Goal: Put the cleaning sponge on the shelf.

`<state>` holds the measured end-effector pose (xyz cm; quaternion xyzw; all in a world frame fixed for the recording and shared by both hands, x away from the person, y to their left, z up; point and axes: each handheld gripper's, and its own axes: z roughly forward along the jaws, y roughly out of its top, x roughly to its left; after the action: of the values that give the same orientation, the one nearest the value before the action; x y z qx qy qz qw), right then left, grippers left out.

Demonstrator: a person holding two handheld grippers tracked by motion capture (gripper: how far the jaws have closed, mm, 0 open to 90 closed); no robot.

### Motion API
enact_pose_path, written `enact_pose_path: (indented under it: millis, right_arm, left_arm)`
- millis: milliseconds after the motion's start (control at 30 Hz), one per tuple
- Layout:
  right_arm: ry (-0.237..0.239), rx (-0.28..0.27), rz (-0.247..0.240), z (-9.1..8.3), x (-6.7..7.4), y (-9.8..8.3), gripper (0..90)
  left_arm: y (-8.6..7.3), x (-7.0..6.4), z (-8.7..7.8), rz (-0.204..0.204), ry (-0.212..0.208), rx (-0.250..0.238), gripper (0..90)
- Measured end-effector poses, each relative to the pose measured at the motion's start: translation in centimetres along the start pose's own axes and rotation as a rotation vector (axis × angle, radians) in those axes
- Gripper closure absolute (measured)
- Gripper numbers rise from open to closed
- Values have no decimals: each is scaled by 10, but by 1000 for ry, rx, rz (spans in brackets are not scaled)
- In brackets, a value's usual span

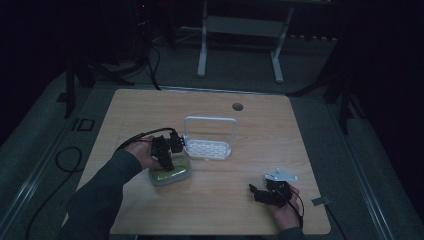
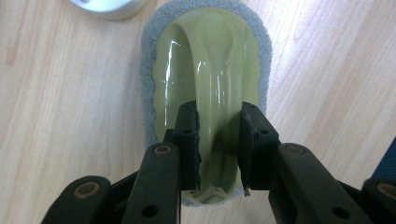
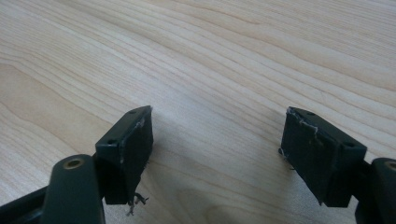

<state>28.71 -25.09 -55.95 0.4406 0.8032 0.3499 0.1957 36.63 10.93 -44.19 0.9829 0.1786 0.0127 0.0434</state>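
The left gripper (image 2: 217, 140) clamps the raised olive-green handle of a scrubbing sponge (image 2: 205, 56), which lies flat on the wooden table (image 1: 260, 195) just in front of a white rack (image 1: 209, 145). The right gripper (image 3: 217, 154) rests well apart near the table's front right, its jaws spread wide over bare wood.
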Motion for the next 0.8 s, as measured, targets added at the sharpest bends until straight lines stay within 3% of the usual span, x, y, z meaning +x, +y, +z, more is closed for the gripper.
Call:
enact_pose_path:
  millis: [400,800]
  right_arm:
    - [0,0,0,0,0,0,247]
    - [0,0,0,0,0,0,246]
  left_arm:
    - [8,-2,-3,51,30,-20,717]
    - [13,0,-4,63,19,-39,717]
